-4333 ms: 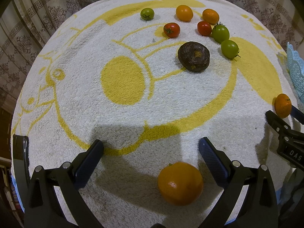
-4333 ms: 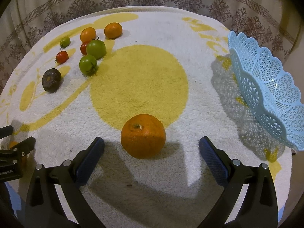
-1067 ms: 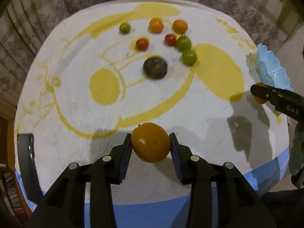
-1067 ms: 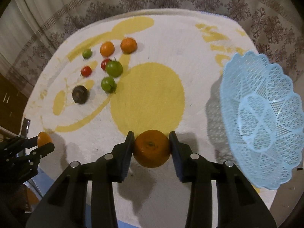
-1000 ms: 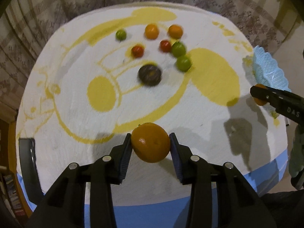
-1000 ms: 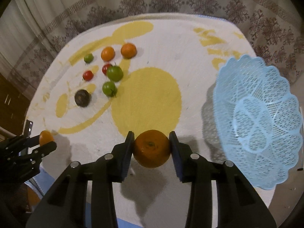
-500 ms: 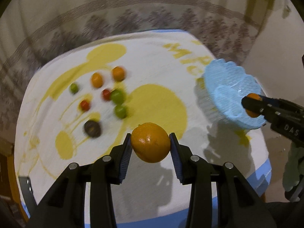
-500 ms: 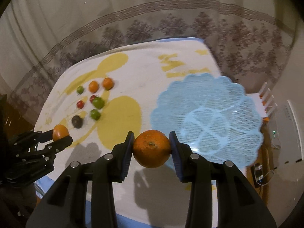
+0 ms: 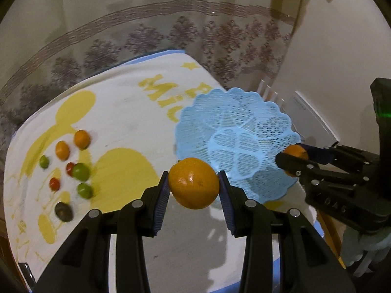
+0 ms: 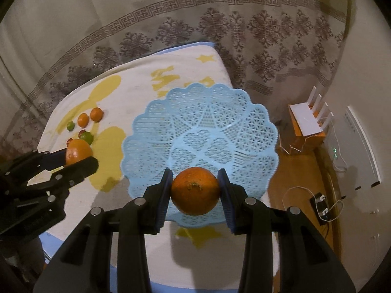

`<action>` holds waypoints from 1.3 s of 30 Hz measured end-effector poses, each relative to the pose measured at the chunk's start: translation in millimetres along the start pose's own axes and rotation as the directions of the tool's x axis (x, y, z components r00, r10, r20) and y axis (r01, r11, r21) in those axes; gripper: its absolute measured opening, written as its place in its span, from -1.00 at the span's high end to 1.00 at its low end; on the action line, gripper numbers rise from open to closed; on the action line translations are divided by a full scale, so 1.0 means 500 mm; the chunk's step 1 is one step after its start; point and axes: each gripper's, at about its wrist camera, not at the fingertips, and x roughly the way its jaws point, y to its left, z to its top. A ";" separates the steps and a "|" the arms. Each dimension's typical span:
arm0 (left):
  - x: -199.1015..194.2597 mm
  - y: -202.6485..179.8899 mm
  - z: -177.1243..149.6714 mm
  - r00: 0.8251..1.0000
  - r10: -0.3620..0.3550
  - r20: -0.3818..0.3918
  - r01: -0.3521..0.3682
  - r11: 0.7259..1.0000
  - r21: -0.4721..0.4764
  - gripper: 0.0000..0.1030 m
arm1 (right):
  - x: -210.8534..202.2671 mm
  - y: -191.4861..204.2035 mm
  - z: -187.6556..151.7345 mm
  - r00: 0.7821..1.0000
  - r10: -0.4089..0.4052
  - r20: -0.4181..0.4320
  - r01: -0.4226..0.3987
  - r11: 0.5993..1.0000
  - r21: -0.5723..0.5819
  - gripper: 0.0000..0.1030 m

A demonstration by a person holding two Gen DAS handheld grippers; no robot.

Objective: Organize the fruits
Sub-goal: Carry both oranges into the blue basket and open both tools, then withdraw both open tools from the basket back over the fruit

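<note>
Two oranges are held aloft: the right gripper (image 10: 195, 190) clamps its orange (image 10: 195, 190) above the basket (image 10: 200, 131), nearer than the left gripper (image 9: 193, 183) with its own orange (image 9: 193, 183).

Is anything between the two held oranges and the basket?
Nothing visible. The basket is empty. The right tongs hold their orange over its near rim; the left tongs hold theirs beside its left edge.

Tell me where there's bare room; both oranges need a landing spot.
The pale blue lattice plastic basket holds nothing: its whole bowl is free. The white-and-yellow towel lies bare between the basket and the cluster of small tomatoes and oranges, which is crowded.
</note>
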 end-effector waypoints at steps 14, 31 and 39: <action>0.068 -0.030 0.026 0.996 -0.043 -0.079 0.043 0.999 0.007 0.22 | 0.046 -0.042 0.021 0.998 0.001 -0.056 0.002 0.998 0.061 0.22; 0.054 0.035 0.028 0.997 -0.027 -0.069 0.022 0.997 -0.079 -0.32 | 0.055 -0.028 0.033 0.999 -0.011 -0.047 0.014 0.997 0.070 -0.14; 0.022 0.046 0.019 0.999 0.000 -0.038 -0.003 0.997 -0.074 -0.45 | 0.037 -0.020 0.025 0.999 -0.028 -0.024 0.030 0.996 0.089 -0.13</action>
